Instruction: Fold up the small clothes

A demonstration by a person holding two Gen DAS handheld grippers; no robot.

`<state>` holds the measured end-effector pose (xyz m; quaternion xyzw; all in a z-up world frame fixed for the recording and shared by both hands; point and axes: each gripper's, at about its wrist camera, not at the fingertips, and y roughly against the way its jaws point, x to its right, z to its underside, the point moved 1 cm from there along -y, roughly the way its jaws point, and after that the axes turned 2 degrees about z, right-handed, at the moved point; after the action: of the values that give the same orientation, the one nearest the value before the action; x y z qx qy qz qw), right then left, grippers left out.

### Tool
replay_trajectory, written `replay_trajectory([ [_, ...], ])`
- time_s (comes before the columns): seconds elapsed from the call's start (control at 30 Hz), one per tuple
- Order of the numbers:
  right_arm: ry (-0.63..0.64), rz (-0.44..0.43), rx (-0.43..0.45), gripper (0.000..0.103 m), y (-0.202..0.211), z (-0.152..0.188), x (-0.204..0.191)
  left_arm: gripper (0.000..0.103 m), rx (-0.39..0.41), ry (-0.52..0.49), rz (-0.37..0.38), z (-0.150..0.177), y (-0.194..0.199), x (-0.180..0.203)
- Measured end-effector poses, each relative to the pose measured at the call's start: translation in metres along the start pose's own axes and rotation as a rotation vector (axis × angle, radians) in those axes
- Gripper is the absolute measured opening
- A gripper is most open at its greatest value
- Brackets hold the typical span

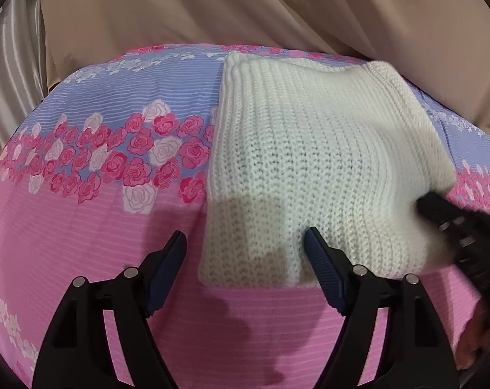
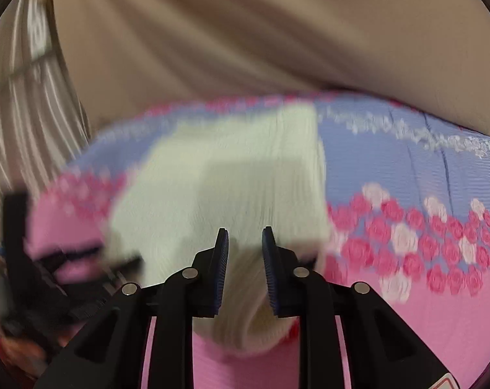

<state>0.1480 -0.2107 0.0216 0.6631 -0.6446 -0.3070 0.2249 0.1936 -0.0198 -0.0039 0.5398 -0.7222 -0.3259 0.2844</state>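
- Left wrist view: my left claw (image 1: pixel 245 236) stands wide, holding nothing, its right finger pressing the near edge of the white knit garment (image 1: pixel 313 162). The garment lies folded on the flowered sheet (image 1: pixel 92 210), from centre toward two o'clock. My right claw (image 1: pixel 439 214) comes in at four o'clock.
- Right wrist view, blurred: my right claw (image 2: pixel 245 236) is narrow, with a fold of the garment (image 2: pixel 219 178) between its fingers; whether it grips, I cannot tell. I judge I should lift slowly while the left pins the edge.
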Motion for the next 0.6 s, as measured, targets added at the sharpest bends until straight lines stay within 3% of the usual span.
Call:
replay_trajectory([
  [0.03, 0.027, 0.064, -0.038, 0.007, -0.017, 0.014, 0.000, 0.073, -0.003, 0.000, 0.000, 0.002, 0.002, 0.001],
  [0.13, 0.000, 0.095, -0.003, 0.007, -0.010, 0.021, 0.000, 0.073, 0.005, -0.015, 0.004, 0.007, 0.014, 0.006],
  [0.3, -0.061, 0.074, 0.084, 0.017, 0.035, 0.034, -0.009, 0.074, 0.027, -0.024, -0.004, 0.021, 0.033, 0.014],
  [0.47, -0.159, 0.068, 0.055, 0.032, 0.043, 0.067, -0.001, 0.089, 0.079, -0.061, -0.081, 0.040, 0.044, 0.024],
  [0.6, -0.148, 0.140, 0.024, 0.035, 0.040, 0.097, -0.006, 0.091, 0.088, -0.085, -0.108, 0.057, 0.039, 0.030],
])
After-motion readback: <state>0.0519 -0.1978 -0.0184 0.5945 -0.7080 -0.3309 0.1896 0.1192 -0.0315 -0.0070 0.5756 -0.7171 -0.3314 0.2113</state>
